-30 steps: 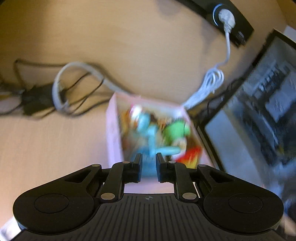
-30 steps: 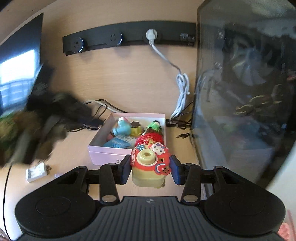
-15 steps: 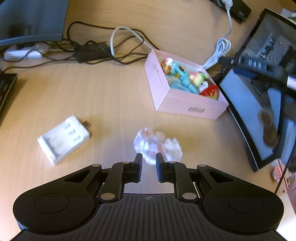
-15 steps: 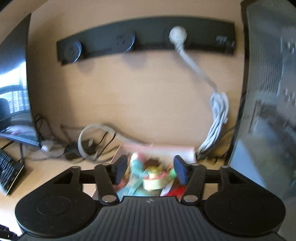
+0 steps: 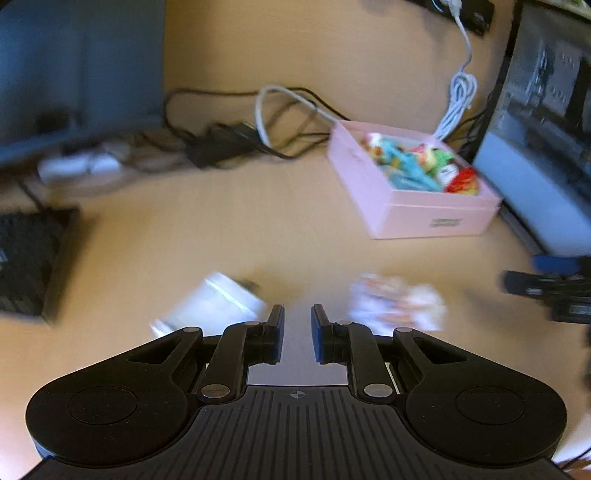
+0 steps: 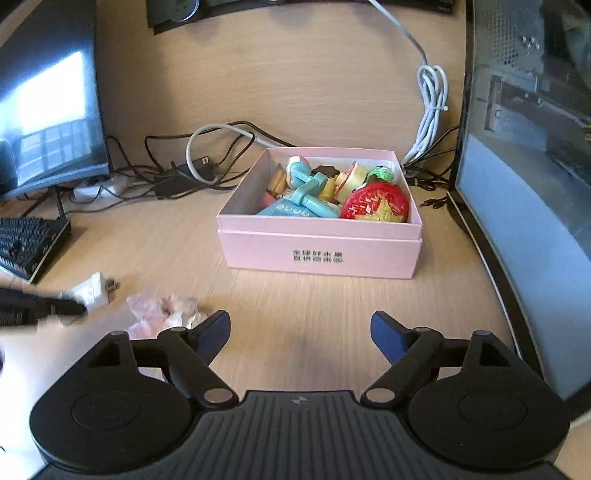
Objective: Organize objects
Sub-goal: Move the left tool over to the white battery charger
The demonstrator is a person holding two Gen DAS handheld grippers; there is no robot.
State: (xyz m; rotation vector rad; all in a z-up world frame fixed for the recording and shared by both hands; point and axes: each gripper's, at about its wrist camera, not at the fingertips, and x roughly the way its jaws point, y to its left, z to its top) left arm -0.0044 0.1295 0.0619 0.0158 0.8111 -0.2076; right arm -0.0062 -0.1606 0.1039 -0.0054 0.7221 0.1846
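Note:
A pink box (image 6: 321,251) on the wooden desk holds several small toys, among them a yellow toy (image 6: 352,179) and a red round one (image 6: 375,203). It also shows in the left wrist view (image 5: 413,218). My right gripper (image 6: 299,328) is wide open and empty, in front of the box. My left gripper (image 5: 297,325) has its jaws a narrow gap apart and holds nothing. It hovers between a white charger (image 5: 218,299) and a crumpled pinkish wrapper (image 5: 397,302). Both also show in the right wrist view: charger (image 6: 94,291), wrapper (image 6: 162,308).
A tangle of cables (image 6: 177,173) lies behind the box, a white cord (image 6: 430,107) at its right. A monitor (image 6: 48,103) and keyboard (image 6: 26,245) stand at left, a computer case (image 6: 528,147) at right. A socket strip (image 6: 177,7) is on the wall.
My right gripper has opened and let go of the yellow toy, which now lies in the box, and has drawn back. My left gripper has swung left, over the charger and wrapper.

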